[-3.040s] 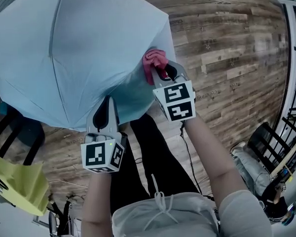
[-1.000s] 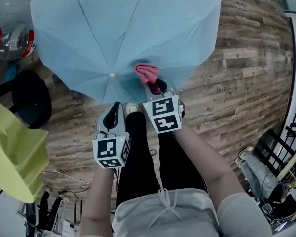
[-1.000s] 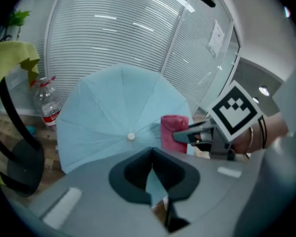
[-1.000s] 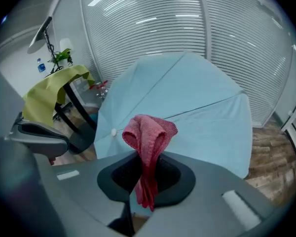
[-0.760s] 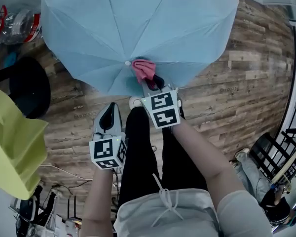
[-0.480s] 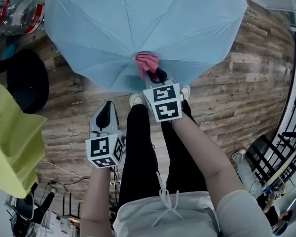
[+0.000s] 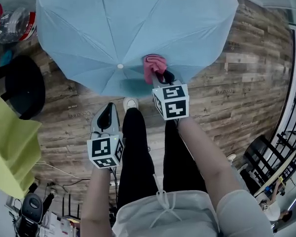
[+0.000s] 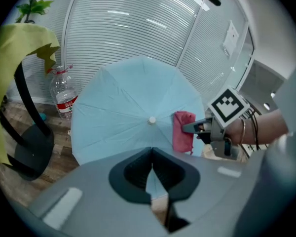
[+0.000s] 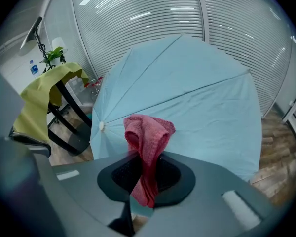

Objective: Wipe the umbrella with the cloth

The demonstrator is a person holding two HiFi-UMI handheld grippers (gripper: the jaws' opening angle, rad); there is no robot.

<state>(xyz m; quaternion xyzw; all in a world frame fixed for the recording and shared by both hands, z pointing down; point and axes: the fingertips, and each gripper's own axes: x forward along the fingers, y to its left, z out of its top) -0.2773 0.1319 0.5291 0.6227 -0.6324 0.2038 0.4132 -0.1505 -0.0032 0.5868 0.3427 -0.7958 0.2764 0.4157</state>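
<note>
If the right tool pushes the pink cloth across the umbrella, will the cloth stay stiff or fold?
Probably it folds: the cloth slumps in soft folds from the right tool that pinches it. The umbrella fabric looks thin between ribs, so it may dent or tilt under pressure.

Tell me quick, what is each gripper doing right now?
Left gripper: shut, nothing between its jaws.
Right gripper: shut on the pink cloth.

I note the umbrella [image 7: 138, 28] is smooth matt fabric, the cloth [image 7: 154, 65] nubby woven terry, and the floor [image 7: 237, 83] rough-grained matt wood planks.
</note>
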